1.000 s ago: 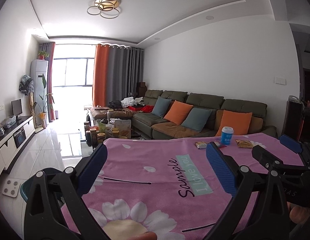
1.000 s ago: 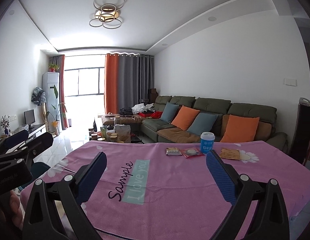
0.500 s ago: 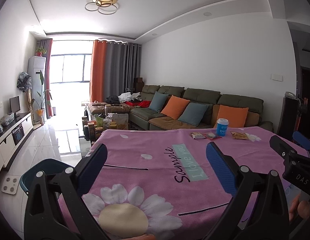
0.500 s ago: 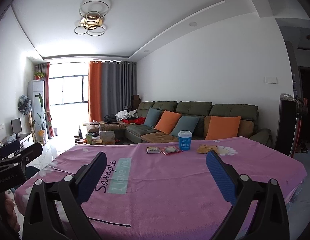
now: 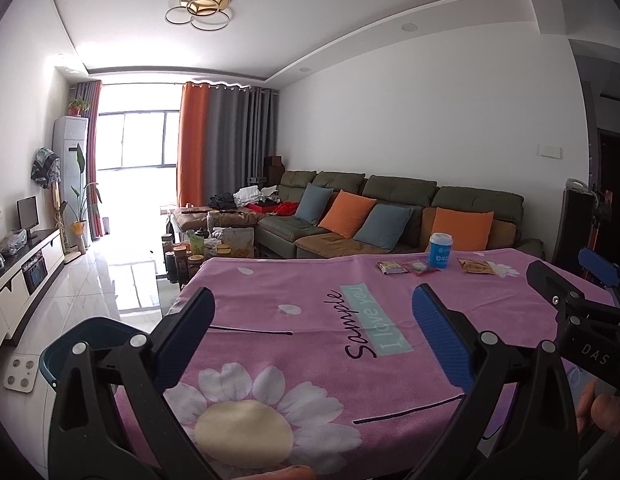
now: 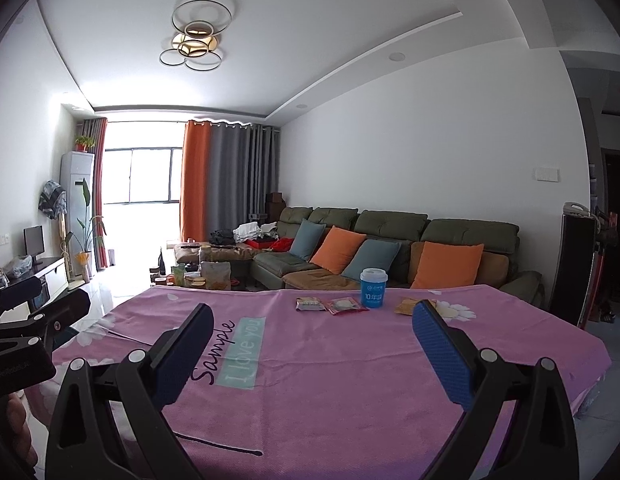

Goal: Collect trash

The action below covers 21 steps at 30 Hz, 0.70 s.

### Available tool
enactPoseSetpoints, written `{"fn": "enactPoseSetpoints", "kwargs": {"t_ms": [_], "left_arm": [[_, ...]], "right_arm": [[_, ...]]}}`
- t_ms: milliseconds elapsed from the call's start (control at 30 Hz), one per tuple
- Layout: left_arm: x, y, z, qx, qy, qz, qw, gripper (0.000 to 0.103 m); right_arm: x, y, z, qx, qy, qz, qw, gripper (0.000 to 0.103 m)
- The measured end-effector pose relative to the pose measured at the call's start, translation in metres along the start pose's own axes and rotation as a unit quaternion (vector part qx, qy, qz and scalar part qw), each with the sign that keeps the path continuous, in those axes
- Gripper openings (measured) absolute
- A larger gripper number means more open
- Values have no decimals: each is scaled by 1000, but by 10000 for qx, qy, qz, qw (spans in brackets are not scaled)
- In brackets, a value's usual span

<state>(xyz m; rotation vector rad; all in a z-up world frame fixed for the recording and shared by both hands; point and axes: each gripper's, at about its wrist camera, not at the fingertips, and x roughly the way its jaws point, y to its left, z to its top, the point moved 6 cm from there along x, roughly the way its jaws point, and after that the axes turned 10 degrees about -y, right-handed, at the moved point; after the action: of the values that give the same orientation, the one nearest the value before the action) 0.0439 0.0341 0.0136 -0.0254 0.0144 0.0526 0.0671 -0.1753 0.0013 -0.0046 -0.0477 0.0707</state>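
cup (image 6: 373,288) upright beside three flat wrappers (image 6: 343,305), row running left-right | left gripper (image 5: 313,340), right gripper (image 6: 313,340) both spread, empty | view steadier than before

Your left hand-held gripper (image 5: 311,332) is level and pointing forward, its two blue-padded fingers (image 5: 439,340) spread wide with nothing between them. Your right hand-held gripper (image 6: 310,350) is posed the same way, jaws wide apart and empty. Each shows at the edge of the other's view, side by side and apart.
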Motion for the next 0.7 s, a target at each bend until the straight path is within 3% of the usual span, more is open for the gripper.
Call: {"fn": "enactPoseSetpoints", "kwargs": {"t_ms": [700], "left_arm": [[-2, -2, -1, 111, -73, -27, 9999, 97]], "right_arm": [[4, 2, 0, -88, 63, 24, 9999, 96]]}}
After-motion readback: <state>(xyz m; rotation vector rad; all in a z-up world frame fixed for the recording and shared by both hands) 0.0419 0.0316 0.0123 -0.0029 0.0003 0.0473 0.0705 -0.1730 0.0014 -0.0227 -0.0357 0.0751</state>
